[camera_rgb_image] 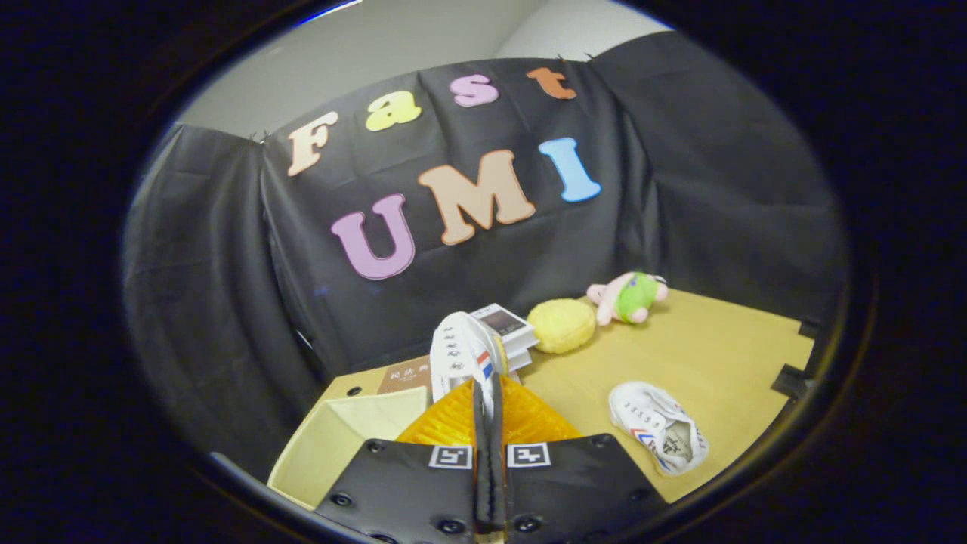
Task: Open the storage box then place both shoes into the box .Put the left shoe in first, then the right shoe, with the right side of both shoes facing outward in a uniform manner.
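Observation:
My gripper point(487, 393) is shut on a white shoe point(462, 353) with red and blue stripes, pinching its edge so it stands up just ahead of the fingers, lifted off the table. Below and left of the fingers lies the open storage box point(344, 438), pale cream inside, its lid or flap folded back. A second white shoe point(659, 428) with the same stripes lies on the tan table point(718, 355) to the right of the fingers, opening upward.
Beyond the held shoe sit a small stack of books point(508, 326), a yellow round plush point(560, 325) and a pink and green plush toy point(627, 297). A brown book point(404, 376) lies behind the box. Black cloth walls close in behind and left.

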`<action>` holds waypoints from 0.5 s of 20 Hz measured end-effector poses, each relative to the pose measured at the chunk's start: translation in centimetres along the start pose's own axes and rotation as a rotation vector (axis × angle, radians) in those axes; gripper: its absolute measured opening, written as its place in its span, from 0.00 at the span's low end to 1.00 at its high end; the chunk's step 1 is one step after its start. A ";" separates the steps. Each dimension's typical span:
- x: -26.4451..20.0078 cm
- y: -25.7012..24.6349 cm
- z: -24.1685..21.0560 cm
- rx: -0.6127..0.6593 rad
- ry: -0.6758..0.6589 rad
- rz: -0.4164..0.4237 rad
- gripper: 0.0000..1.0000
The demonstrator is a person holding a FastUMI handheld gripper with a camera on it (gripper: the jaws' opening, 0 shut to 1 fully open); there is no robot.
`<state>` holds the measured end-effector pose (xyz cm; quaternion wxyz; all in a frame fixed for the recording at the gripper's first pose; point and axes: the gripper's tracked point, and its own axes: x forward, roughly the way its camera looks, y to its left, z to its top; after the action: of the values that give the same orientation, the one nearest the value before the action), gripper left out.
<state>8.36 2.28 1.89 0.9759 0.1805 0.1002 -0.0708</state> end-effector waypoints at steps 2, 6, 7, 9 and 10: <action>-0.6 3.8 0.5 -0.005 0.002 0.035 0.03; -2.1 10.4 -3.3 0.081 0.085 0.101 0.03; -2.3 11.4 -4.7 0.084 0.116 0.103 0.03; -2.4 12.0 -7.7 0.067 0.175 0.066 0.03; -2.2 12.1 -9.2 0.053 0.207 0.045 0.03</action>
<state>6.73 17.07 -1.92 0.9565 0.2147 0.1947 -0.0326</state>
